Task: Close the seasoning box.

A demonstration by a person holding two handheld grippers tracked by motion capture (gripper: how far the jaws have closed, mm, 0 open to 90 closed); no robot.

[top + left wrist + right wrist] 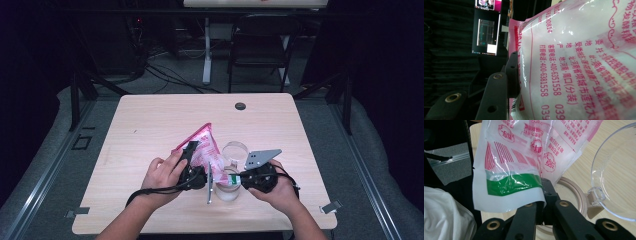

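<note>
the bag (202, 147) hangs tilted over the table (150, 125), its top corner pointing to 12 o'clock. the left gripper (192, 162) clamps its side at 9 o'clock; the right gripper (235, 179) pinches its green-striped corner (514, 183) at 5 o'clock, above the jar (571, 192) with its hinged lid (616, 170) open.

A pink-printed plastic bag (579, 62) presses against the gripper's black jaw, apparently clamped; a monitor (486, 35) glows behind.
</note>
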